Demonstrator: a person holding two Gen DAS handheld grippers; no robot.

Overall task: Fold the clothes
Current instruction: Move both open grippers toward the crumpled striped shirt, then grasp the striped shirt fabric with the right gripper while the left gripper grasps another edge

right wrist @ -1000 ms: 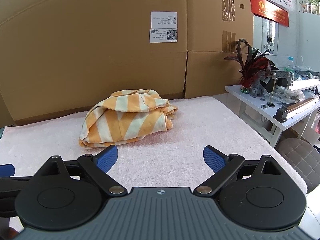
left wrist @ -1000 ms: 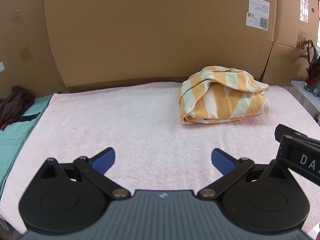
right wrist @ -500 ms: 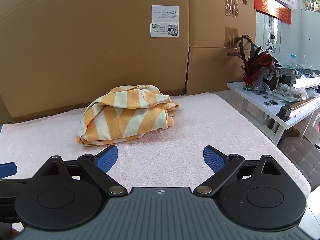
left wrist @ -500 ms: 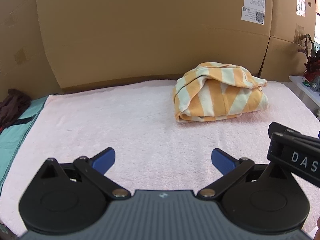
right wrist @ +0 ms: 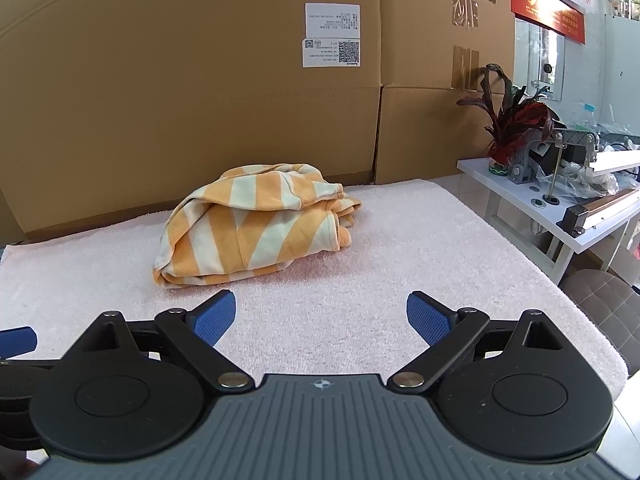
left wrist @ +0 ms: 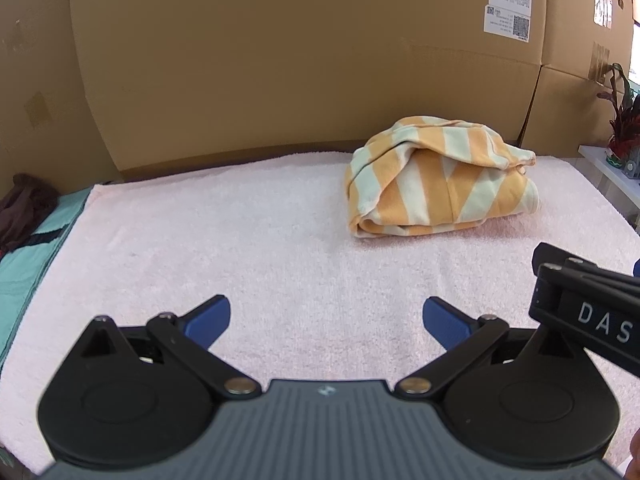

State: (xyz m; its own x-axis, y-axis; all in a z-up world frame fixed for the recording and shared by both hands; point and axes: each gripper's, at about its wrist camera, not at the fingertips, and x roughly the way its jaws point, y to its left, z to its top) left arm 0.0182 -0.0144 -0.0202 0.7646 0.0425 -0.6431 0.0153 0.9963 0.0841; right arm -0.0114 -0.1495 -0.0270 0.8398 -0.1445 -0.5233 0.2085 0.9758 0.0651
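An orange-and-white striped garment point(left wrist: 440, 184) lies folded in a loose bundle on the pink towel point(left wrist: 260, 248), toward the back right. The right wrist view has the same garment point(right wrist: 256, 228) left of centre on the towel point(right wrist: 400, 272). My left gripper point(left wrist: 326, 318) hangs open over the near part of the towel, well short of the bundle, with nothing between its blue pads. My right gripper point(right wrist: 320, 316) is open too, empty, just in front of the bundle's near edge. The right gripper's black body point(left wrist: 588, 312) juts into the left wrist view at the right.
Tall cardboard boxes point(left wrist: 300, 56) wall off the back of the towel. A teal cloth point(left wrist: 28, 264) with a dark brown garment point(left wrist: 24, 208) lies past the left edge. A white side table point(right wrist: 560, 208) with a red-leaved plant point(right wrist: 516, 120) and tools stands at the right; a grey chair seat point(right wrist: 600, 296) sits below it.
Both grippers have edged toward the striped bundle, which looks a little nearer in the right wrist view. The bundle has not moved, and both grippers stay open.
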